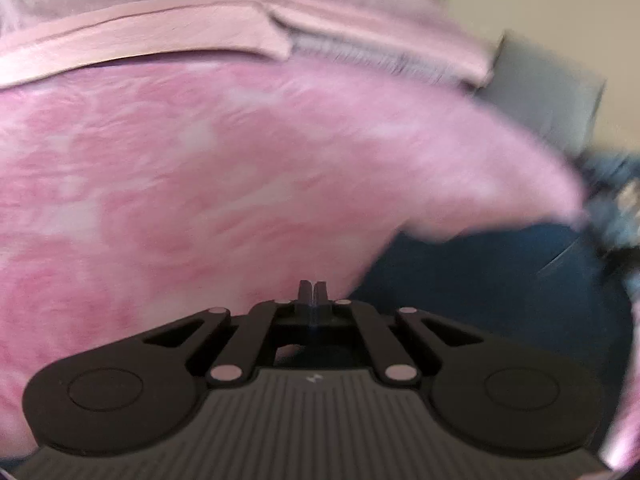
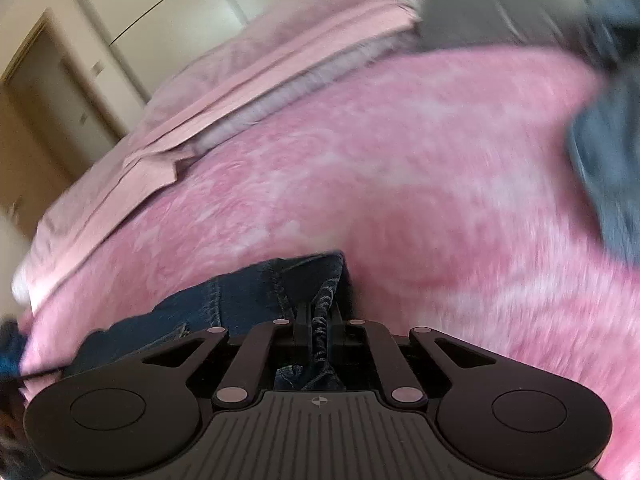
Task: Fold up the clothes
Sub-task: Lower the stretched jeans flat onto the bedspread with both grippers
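Note:
A pair of dark blue jeans [image 2: 240, 300] lies on the pink fuzzy blanket [image 2: 400, 200]. My right gripper [image 2: 319, 316] is shut on a bunched fold of the jeans, which runs off to the left from the jaws. My left gripper [image 1: 312, 292] is shut with nothing visible between its fingers, low over the pink blanket [image 1: 200, 160]. Dark blue cloth [image 1: 480, 280] lies just right of the left gripper. The views are motion-blurred.
Pale pink pillows [image 1: 160, 36] lie along the head of the bed. A grey item [image 1: 548, 92] stands beyond the bed's right edge. Grey-blue cloth [image 2: 608, 160] shows at the right of the right wrist view. Cream wardrobe doors [image 2: 140, 20] stand behind the bed.

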Tool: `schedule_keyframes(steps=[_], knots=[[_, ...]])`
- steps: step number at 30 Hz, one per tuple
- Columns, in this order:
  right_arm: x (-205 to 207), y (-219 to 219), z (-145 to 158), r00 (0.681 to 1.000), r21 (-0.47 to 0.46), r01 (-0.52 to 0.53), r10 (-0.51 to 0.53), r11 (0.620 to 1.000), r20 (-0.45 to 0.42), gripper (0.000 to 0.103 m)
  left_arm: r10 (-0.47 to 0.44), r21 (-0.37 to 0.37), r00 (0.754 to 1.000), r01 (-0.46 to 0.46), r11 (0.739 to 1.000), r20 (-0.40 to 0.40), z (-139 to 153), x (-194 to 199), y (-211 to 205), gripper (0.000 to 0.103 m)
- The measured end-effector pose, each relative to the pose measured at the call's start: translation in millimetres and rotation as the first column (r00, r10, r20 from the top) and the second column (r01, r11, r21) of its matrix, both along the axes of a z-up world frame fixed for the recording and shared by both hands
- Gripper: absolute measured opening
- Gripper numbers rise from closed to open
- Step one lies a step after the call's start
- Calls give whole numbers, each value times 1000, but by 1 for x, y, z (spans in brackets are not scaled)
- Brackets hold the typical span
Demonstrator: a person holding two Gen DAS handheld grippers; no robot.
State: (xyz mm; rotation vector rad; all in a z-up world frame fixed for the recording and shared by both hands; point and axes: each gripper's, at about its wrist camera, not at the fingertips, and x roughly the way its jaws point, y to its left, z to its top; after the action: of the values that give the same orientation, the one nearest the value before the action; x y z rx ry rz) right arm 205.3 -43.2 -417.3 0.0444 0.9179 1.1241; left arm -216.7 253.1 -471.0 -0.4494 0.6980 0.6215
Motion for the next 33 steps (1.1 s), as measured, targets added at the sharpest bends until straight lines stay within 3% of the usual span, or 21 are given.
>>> schedule_keyframes(steps=[4, 8, 9, 11, 13, 14, 17, 19, 21, 24, 27, 30, 33], knots=[[1, -2, 0, 1000, 11, 25, -25, 1000, -15, 6, 10, -59, 993, -3, 998, 118, 17, -17, -3, 0], [-3, -20, 18, 994, 18, 105, -105, 994, 5, 40, -21, -71, 963, 42, 997, 269, 43, -37, -22, 0], [-8, -24, 24, 993, 31, 115, -115, 993, 28, 42, -46, -58, 955, 66, 996, 292, 48, -40, -30, 0], [-24, -32, 32, 990, 41, 97, -101, 994, 99, 42, -120, -30, 963, 131, 991, 242, 45, -33, -44, 2], [-41, -29, 27, 985, -32, 48, -42, 998, 169, 42, -175, 0, 979, 176, 984, 109, 30, -17, -53, 2], [-41, -32, 23, 985, -46, 71, -63, 996, 160, 42, -173, 17, 984, 172, 985, 49, 19, -11, -54, 3], [-40, -41, 12, 983, -87, 139, -126, 986, 135, 44, -32, -12, 995, 33, 999, 97, 20, -21, -44, 3], [-40, -50, 13, 977, -93, 185, -173, 978, 124, 44, 52, 64, 995, -57, 996, 81, 34, -30, -48, 2], [-49, -61, 27, 966, -82, 219, -205, 972, 155, 44, 58, 97, 996, -64, 993, 65, 48, -41, -58, 2], [-67, -83, 44, 966, -19, 245, -243, 969, 93, 44, 37, 59, 997, -42, 997, 71, 59, -64, -82, 3], [-89, -104, 47, 968, 80, 237, -228, 968, -100, 44, 53, -53, 991, -47, 998, 121, 61, -93, -109, 3], [-103, -106, 30, 940, 103, 212, -174, 972, -292, 44, 78, -177, 982, -48, 983, 170, 56, -119, -134, 3], [-105, -100, 15, 911, 96, 257, -207, 962, -357, 44, 104, -191, 985, -76, 979, 141, 48, -133, -149, 3]])
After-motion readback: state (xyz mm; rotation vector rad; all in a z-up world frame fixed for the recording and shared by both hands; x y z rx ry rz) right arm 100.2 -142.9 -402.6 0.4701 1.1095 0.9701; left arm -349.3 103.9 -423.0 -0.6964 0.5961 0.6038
